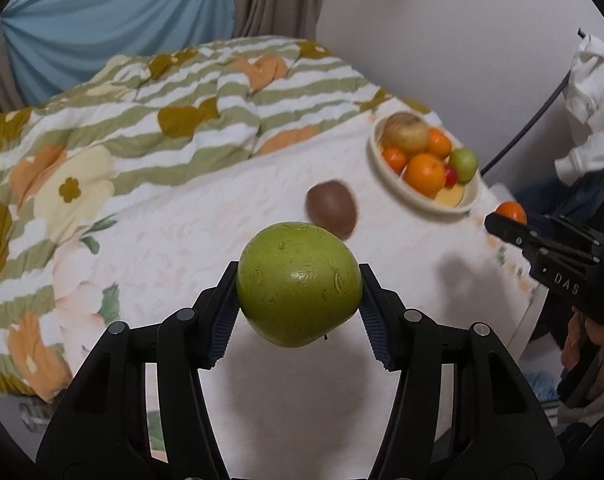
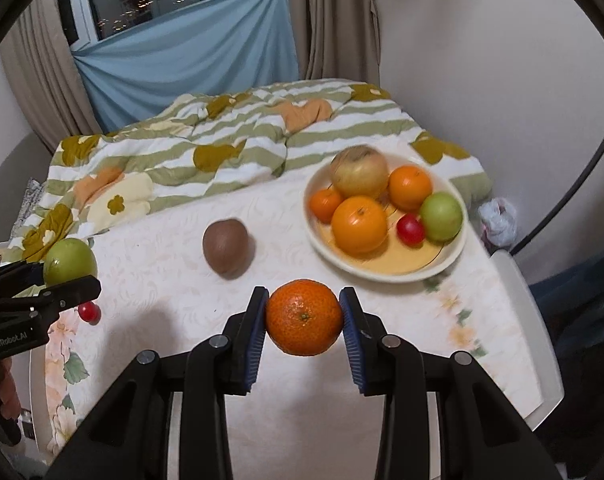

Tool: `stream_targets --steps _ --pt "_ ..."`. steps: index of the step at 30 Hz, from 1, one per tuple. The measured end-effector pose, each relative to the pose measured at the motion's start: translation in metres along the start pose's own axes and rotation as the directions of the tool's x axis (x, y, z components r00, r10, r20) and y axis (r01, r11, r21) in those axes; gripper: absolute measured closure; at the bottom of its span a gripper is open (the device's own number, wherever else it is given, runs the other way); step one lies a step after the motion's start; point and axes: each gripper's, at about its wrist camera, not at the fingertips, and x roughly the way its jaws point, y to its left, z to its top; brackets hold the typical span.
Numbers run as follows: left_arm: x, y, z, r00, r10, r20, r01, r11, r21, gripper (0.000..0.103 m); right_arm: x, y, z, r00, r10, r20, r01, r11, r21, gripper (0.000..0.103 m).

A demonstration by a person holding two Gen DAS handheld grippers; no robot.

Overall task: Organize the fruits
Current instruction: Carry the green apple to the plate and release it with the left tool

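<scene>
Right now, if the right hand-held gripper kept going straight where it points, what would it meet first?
Probably the bare tablecloth beyond its held tangerine, between the kiwi and the fruit bowl; depth is unclear, so neither is certain.

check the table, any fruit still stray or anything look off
Two pieces still lie loose on the table outside the bowl: a brown kiwi near the middle and a small red fruit by the left gripper. The held green apple has small nicks in its skin. Nothing spilled.
</scene>
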Motion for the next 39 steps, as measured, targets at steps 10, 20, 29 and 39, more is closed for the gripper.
stream_targets --steps 10,20,29,39 --pt "0.011 -0.078 0.039 0.998 0.039 0.051 -0.037 0.999 -0.032 0.040 -0.008 -0.067 0.034 0.997 0.076 0.027 -0.074 0.994 -0.078 0.070" --pt "0.058 -0.152 0.066 0.999 0.029 0.033 -0.027 0.998 -0.058 0.040 0.006 -0.128 0.063 0.991 0.132 0.027 -0.126 0.980 -0.151 0.070" --pt "0.107 -0.195 0.077 1.000 0.017 -0.021 -0.018 0.997 -0.080 0.040 0.030 -0.161 0.076 0.984 0.180 -0.003 -0.177 0.966 -0.189 0.070" --pt "0.157 -0.217 0.071 0.994 0.031 -0.102 -0.034 0.999 -0.027 0.040 0.064 -0.179 0.080 0.978 0.207 -0.038 -0.211 0.959 -0.188 0.070"
